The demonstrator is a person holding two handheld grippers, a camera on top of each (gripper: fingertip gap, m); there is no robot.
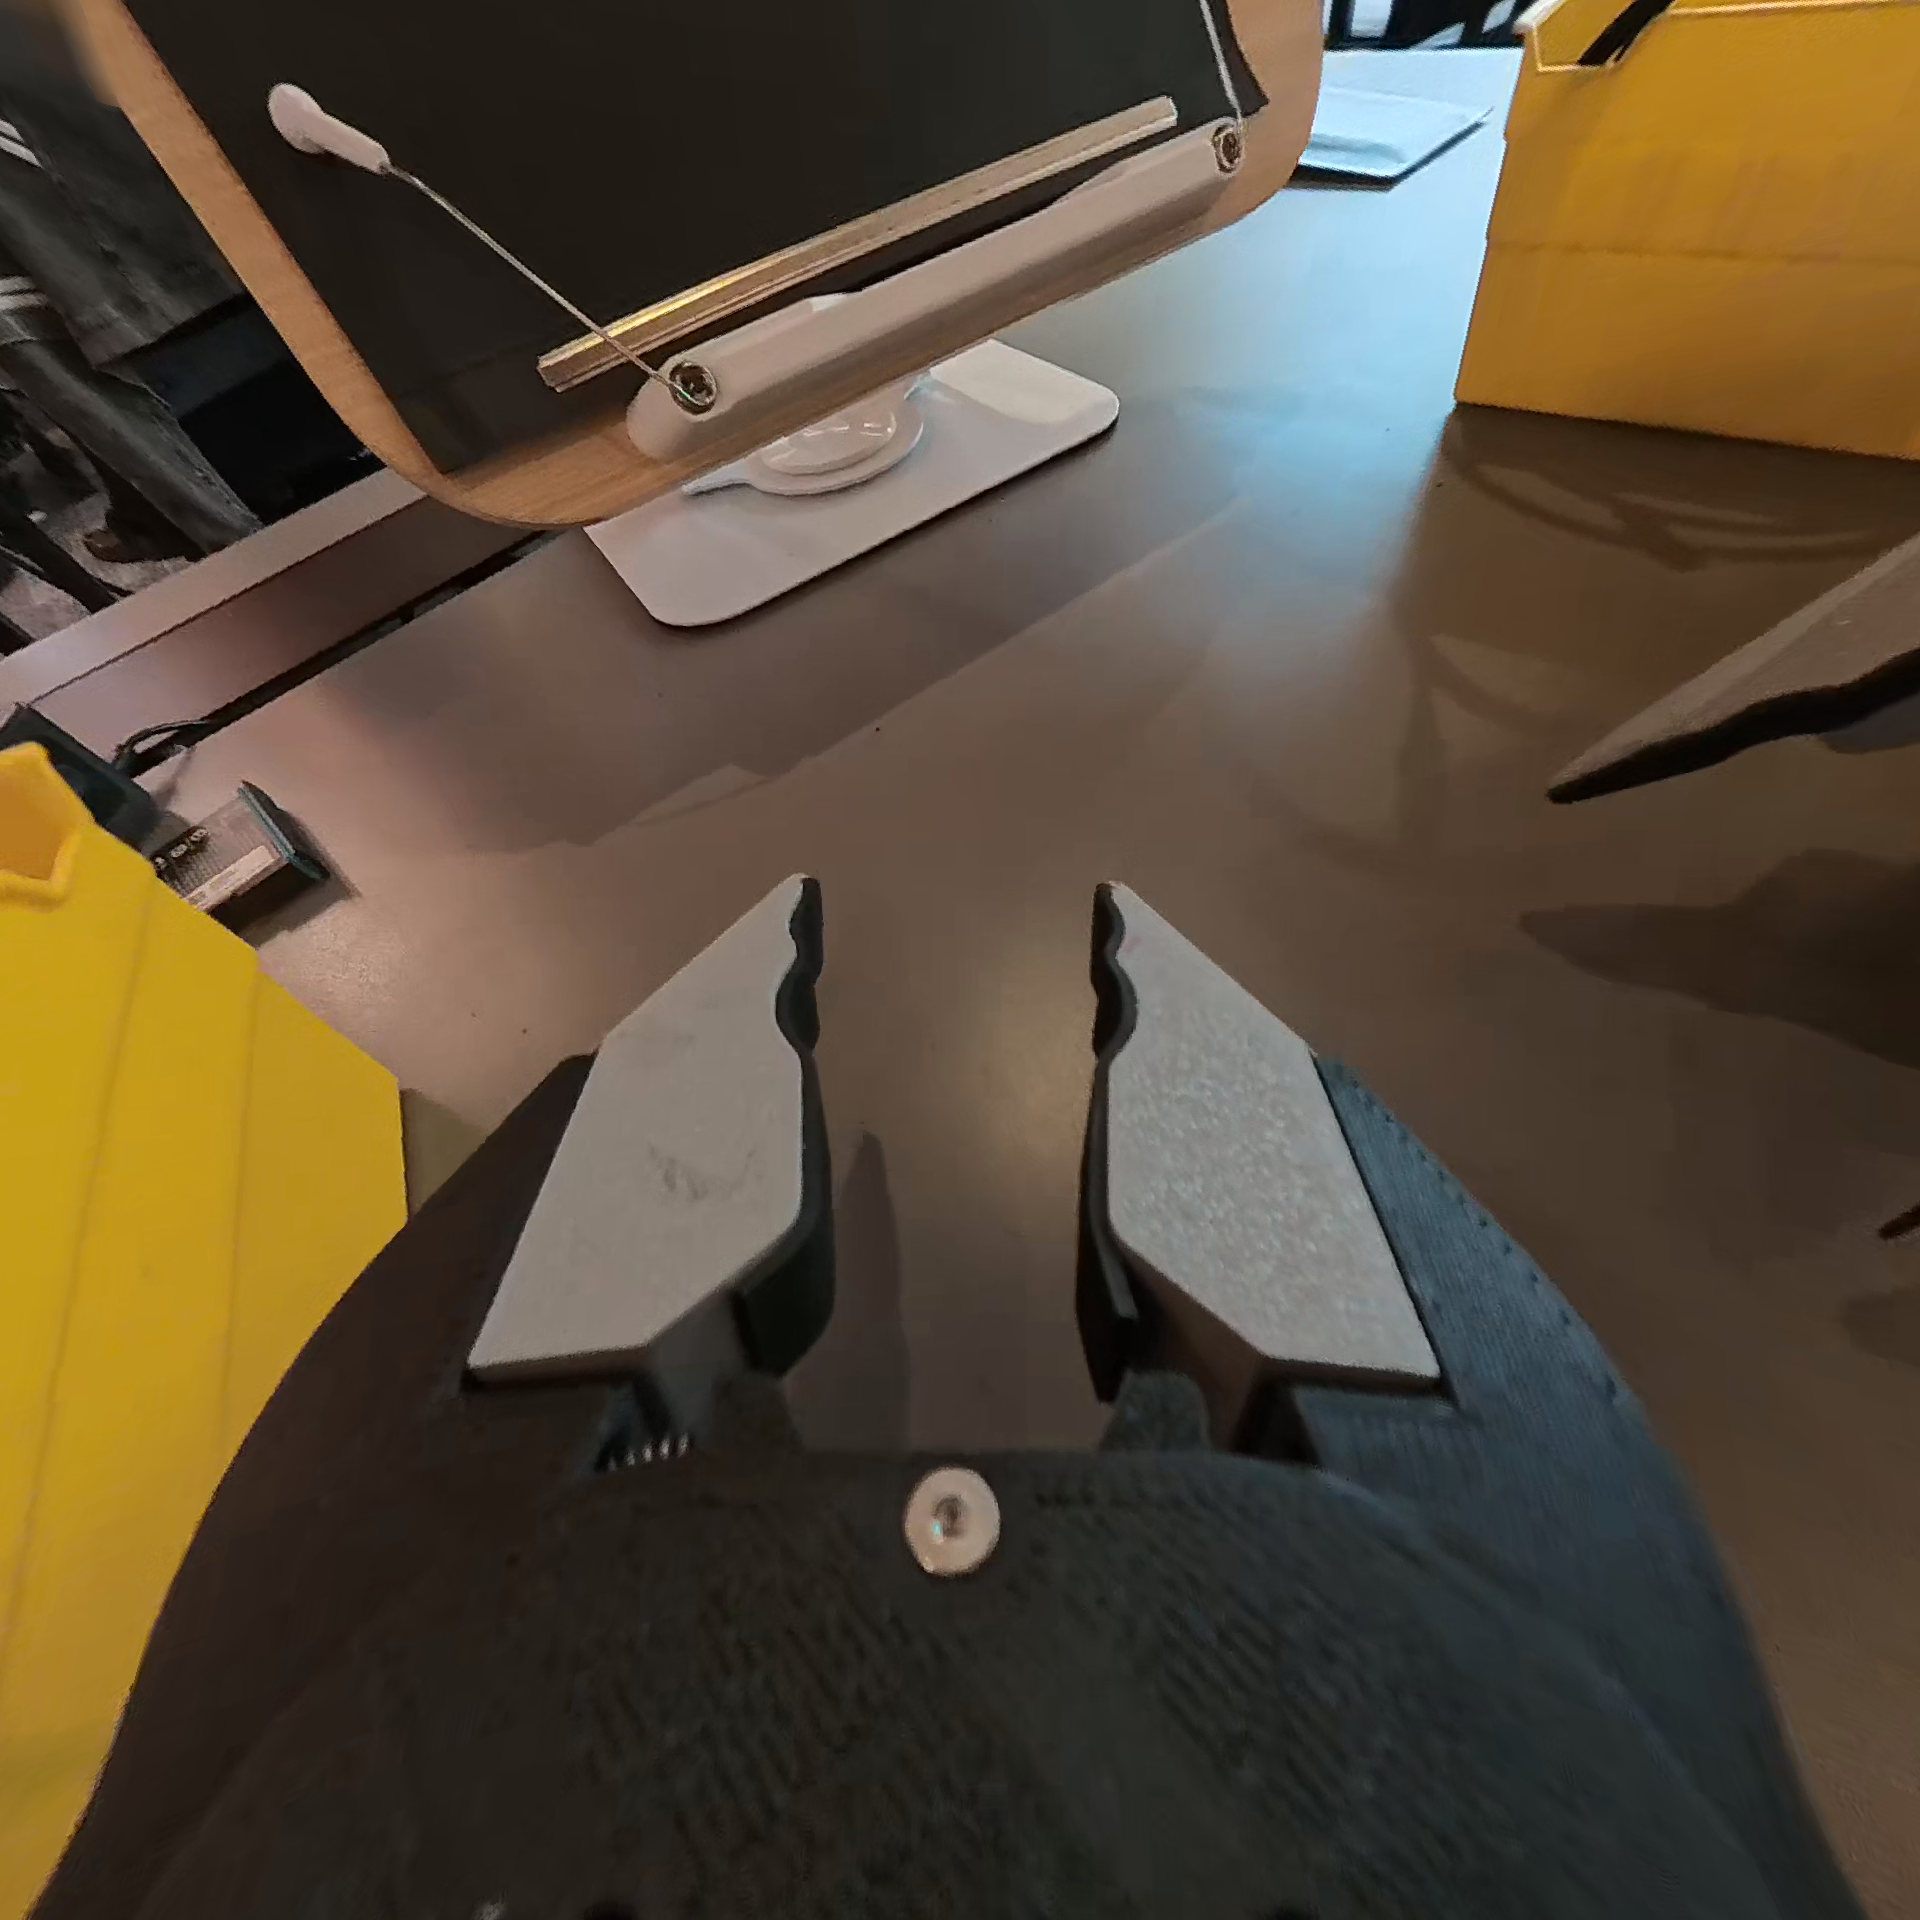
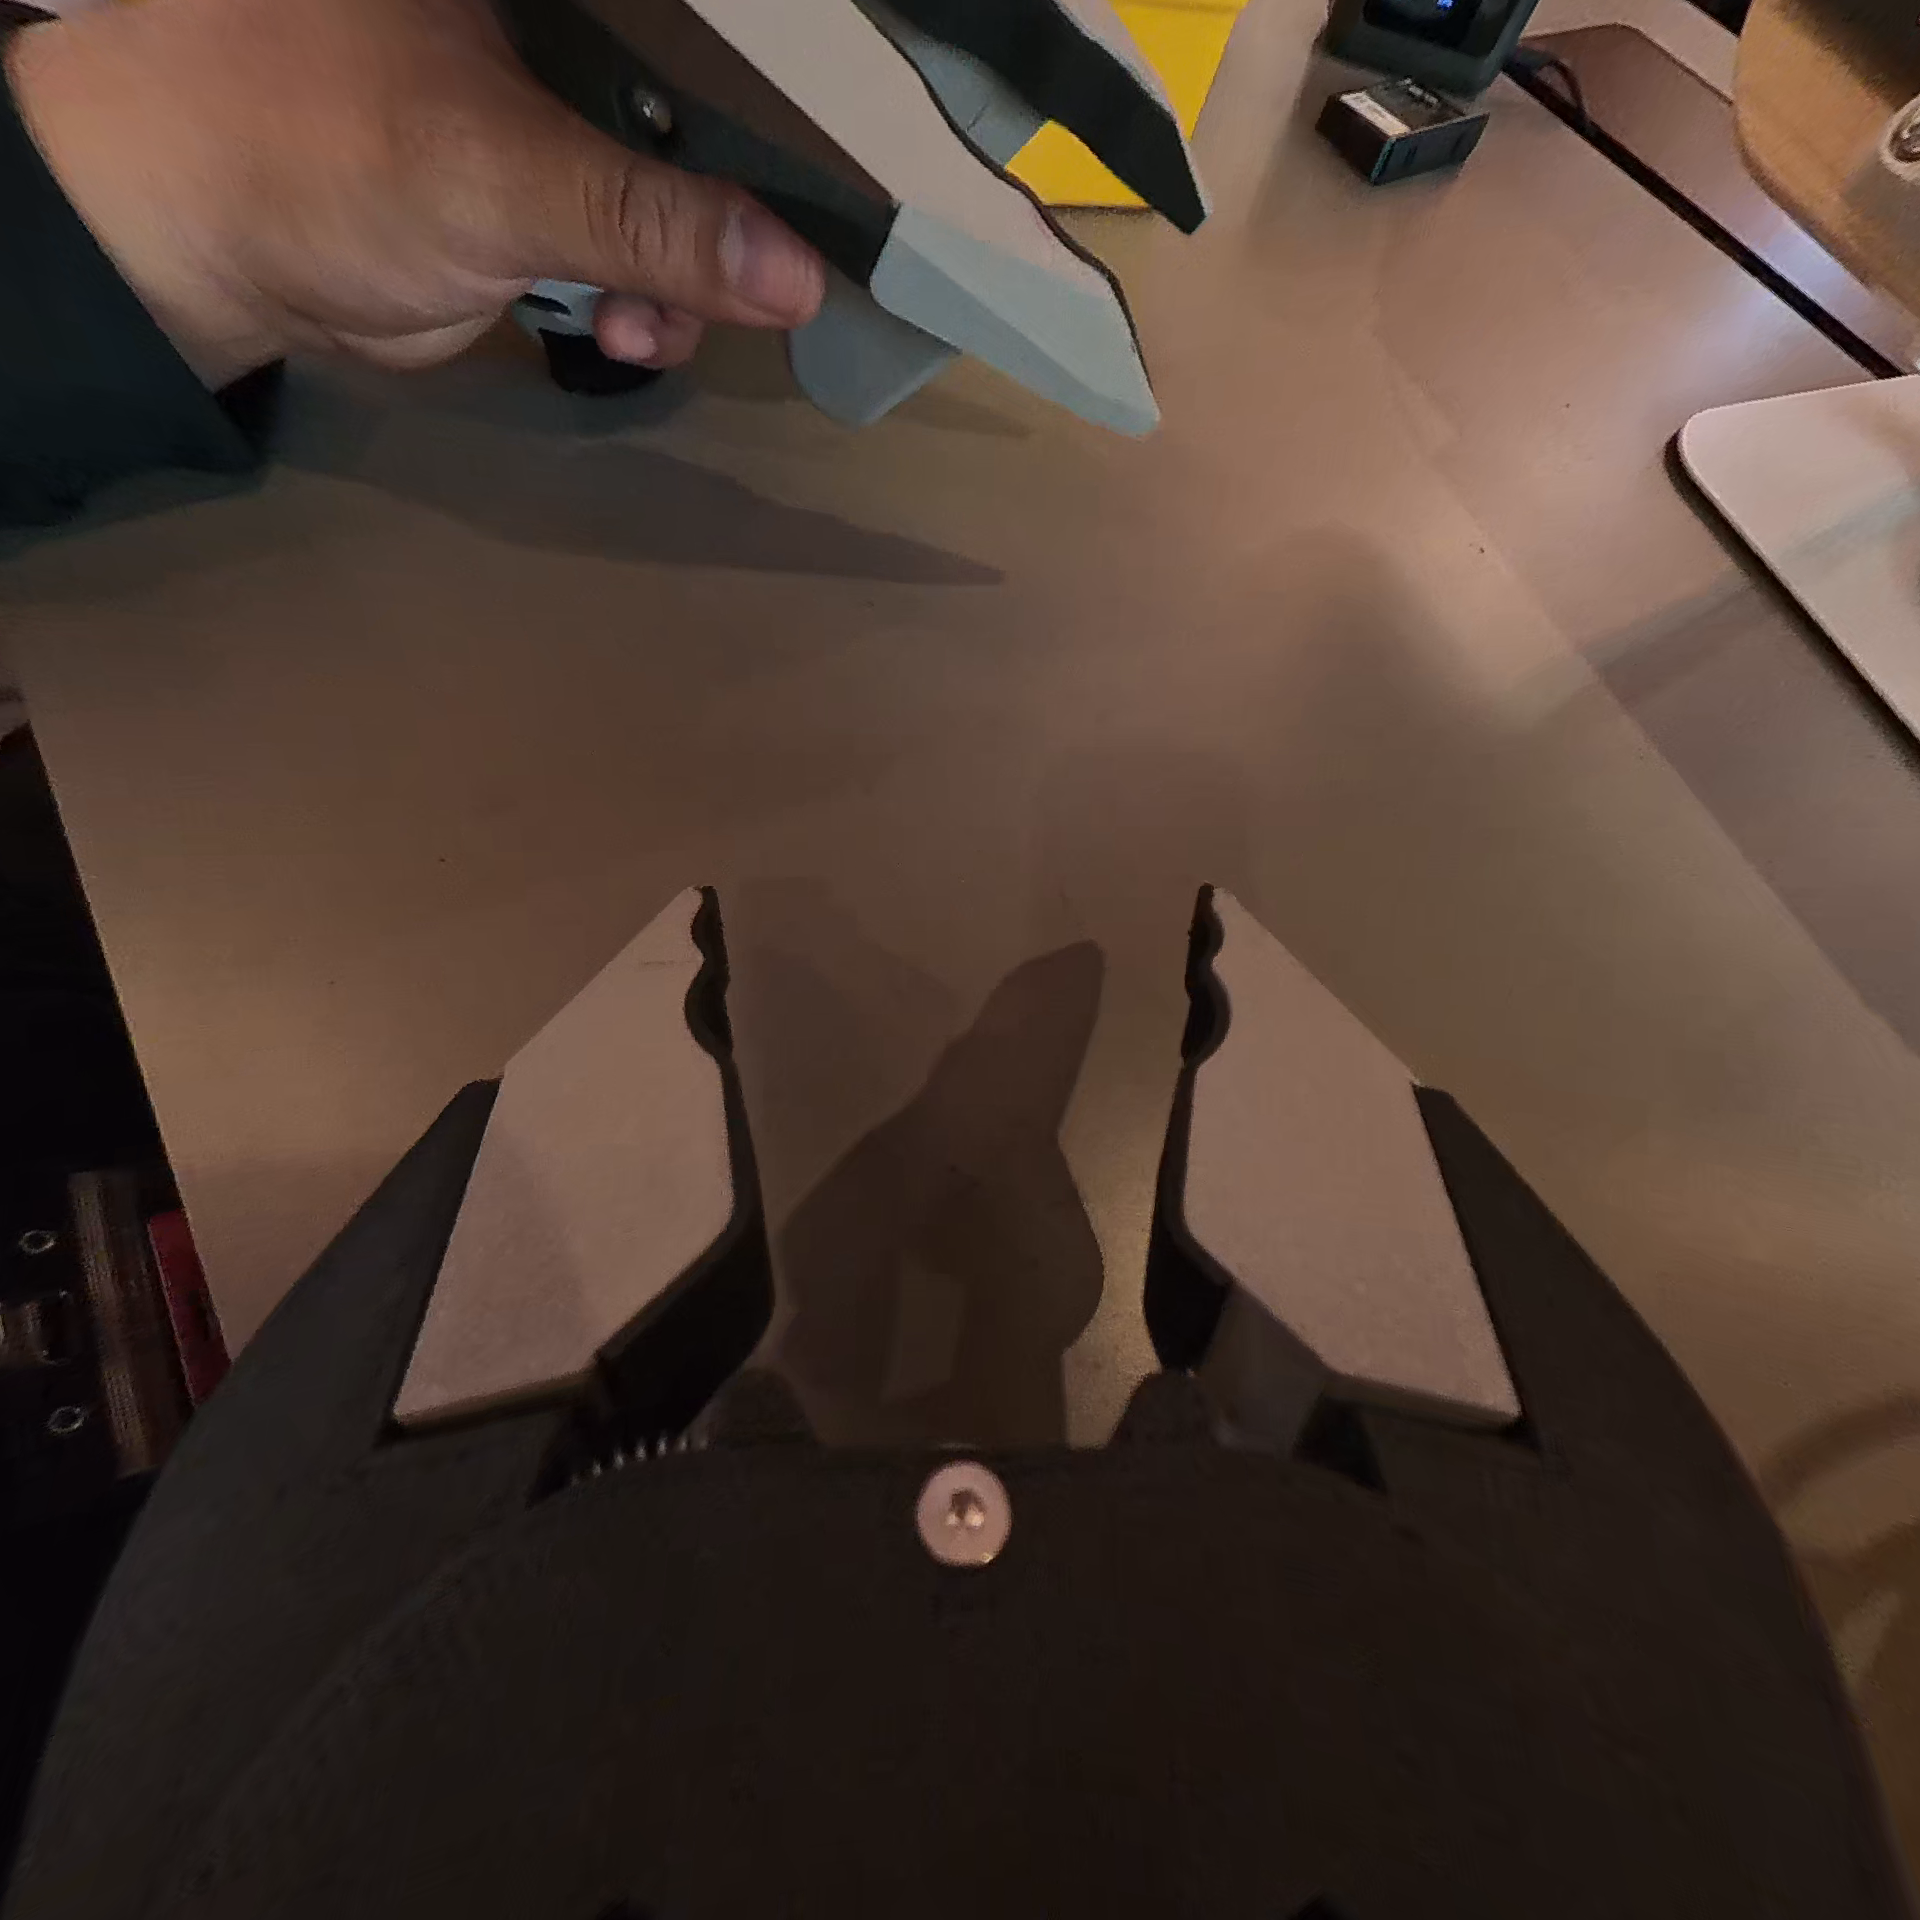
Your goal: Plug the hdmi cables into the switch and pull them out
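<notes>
No HDMI cable or switch shows clearly in either view. My left gripper (image 1: 956,888) is open and empty, low over the bare brown table (image 1: 1195,727). My right gripper (image 2: 956,894) is open and empty over the same table (image 2: 727,727). In the right wrist view the left gripper (image 2: 1169,317) is at the top, held by a person's hand (image 2: 416,197), its jaws apart. One finger of the right gripper (image 1: 1756,686) shows at the right edge of the left wrist view.
A wooden book stand (image 1: 343,343) on a white base (image 1: 883,520) stands ahead of the left gripper; the base also shows in the right wrist view (image 2: 1829,540). Yellow boxes sit at left (image 1: 156,1195) and back right (image 1: 1704,239). Small black devices (image 1: 234,854) (image 2: 1403,130) lie near the table edge.
</notes>
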